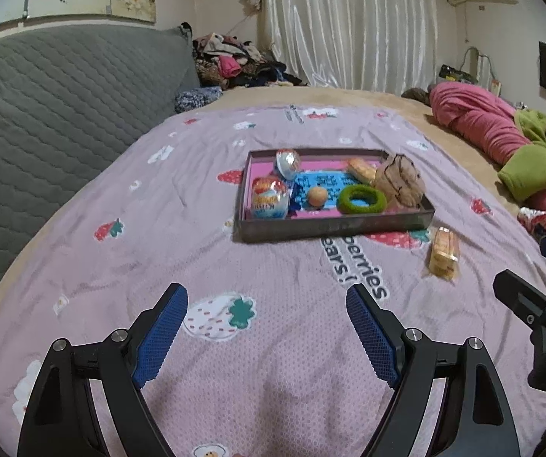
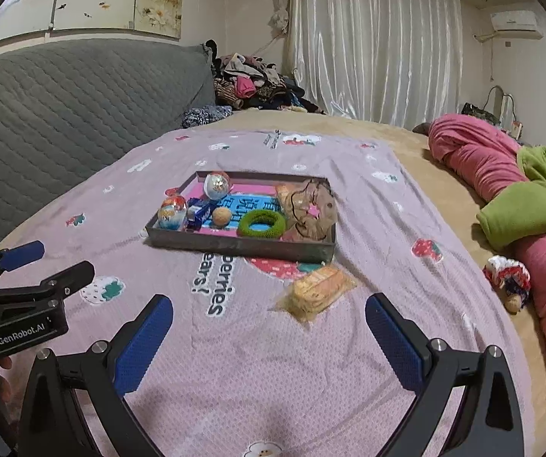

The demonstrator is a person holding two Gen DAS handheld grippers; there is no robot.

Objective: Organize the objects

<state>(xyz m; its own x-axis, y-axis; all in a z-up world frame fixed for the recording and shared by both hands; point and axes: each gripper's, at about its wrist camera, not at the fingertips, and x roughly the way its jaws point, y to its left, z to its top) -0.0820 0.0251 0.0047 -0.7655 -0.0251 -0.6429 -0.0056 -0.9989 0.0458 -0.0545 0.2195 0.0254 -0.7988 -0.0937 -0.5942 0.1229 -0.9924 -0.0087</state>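
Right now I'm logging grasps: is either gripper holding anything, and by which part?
Nothing is held. The left gripper and right gripper are both open above the pink printed blanket.

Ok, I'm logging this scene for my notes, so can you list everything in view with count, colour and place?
tray: 1, dark walls, pink floor, mid blanket
egg-shaped packs: 2, foil, tray's left end
small ball: 1, orange, in tray
ring: 1, green, in tray
cookie-like plush: 1, brown, tray's right end
wrapped snack: 1, yellow, on blanket outside the tray's near right corner
wrapped snack in tray: 1, yellow, by the plush
blanket: 1, pink, strawberry print, on bed
bedding roll: 1, pink and green, right
clothes pile: 1, mixed, by curtain
left gripper: 1, black, blue pads, open
right gripper: 1, same, open
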